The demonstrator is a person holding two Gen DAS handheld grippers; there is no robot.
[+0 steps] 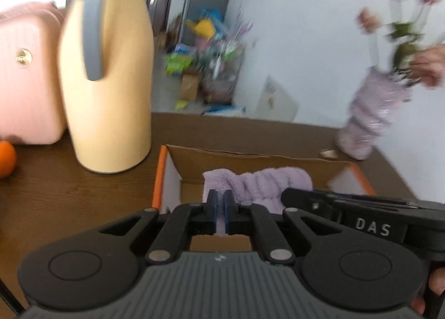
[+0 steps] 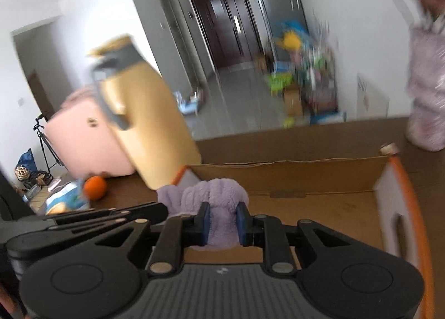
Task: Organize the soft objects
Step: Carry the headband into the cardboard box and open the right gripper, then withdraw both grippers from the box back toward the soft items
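Note:
A fluffy lilac towel (image 1: 267,182) hangs bunched over an open cardboard box (image 1: 250,158) with orange edges. My left gripper (image 1: 221,214) is shut on a thin fold at the towel's left end, with a sliver of lilac showing between the blue pads. In the right wrist view the same towel (image 2: 211,194) bulges up between the pads of my right gripper (image 2: 222,221), which is shut on a thick bunch of it. The two grippers sit side by side, and each shows at the edge of the other's view. The box's brown floor (image 2: 319,207) lies bare to the right of the towel.
Left of the box on the brown table (image 1: 69,202) stand a tall yellow jug with a grey handle (image 1: 108,82), a pink case (image 1: 27,74) and an orange (image 1: 5,159). A lilac vase of flowers (image 1: 367,113) stands at the far right corner. Both views are motion-blurred.

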